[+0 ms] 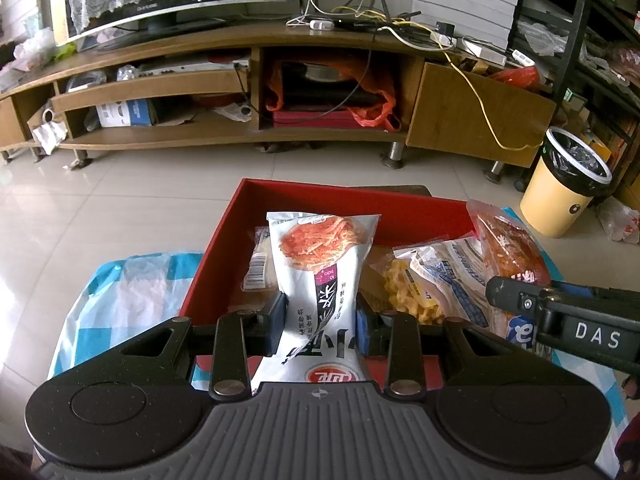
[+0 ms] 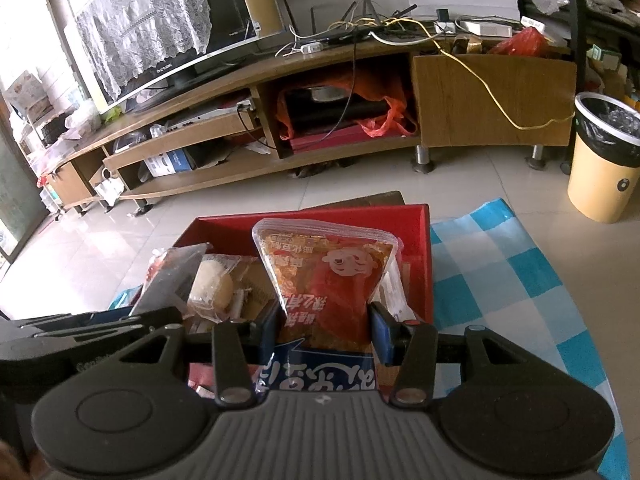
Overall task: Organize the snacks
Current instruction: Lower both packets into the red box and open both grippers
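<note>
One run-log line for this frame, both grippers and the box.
left gripper: shut on white snack packet | right gripper: shut on orange snack packet | both over red box

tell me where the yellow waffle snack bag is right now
In the left wrist view, the yellow waffle snack bag lies in the red box, right of the white packet.

Box sits on cloth, w/ snack packs inside; TV stand behind across floor, bin at right.
</note>
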Demonstrator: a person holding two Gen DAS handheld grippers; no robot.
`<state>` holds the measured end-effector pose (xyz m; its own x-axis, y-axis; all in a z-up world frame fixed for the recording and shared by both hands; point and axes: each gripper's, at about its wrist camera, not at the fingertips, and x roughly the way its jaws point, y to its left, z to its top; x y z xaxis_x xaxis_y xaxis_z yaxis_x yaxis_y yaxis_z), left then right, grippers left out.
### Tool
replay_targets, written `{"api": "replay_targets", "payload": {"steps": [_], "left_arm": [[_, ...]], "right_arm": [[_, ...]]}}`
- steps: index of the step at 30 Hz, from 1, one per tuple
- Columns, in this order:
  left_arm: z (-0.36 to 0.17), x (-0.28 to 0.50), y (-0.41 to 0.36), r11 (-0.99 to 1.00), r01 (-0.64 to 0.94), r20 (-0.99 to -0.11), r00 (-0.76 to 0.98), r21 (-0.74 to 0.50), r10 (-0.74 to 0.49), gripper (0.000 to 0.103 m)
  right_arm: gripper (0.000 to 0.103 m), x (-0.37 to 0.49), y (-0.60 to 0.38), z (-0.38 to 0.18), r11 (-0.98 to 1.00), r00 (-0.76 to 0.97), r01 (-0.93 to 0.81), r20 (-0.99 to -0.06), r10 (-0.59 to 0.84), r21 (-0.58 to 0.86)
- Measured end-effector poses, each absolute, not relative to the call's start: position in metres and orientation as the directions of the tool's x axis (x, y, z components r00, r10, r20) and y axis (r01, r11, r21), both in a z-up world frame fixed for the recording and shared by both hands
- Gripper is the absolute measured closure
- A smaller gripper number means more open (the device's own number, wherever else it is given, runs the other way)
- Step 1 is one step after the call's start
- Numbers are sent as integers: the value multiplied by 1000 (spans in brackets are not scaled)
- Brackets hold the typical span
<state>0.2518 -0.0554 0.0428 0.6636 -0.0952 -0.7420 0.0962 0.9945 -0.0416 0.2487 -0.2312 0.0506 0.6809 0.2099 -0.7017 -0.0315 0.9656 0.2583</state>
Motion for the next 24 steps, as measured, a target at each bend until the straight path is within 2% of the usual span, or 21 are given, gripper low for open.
{"api": "replay_targets", "payload": {"steps": [13, 24], "left_arm": [[32, 278, -64, 996, 85, -752, 654, -34, -82, 61], [10, 302, -84, 994, 100, -746, 665, 33, -43, 57]], "right_arm": [[59, 278, -232, 43, 952, 699, -41, -672, 245, 304], [59, 302, -231, 17, 947, 705, -29, -665, 246, 320]]}}
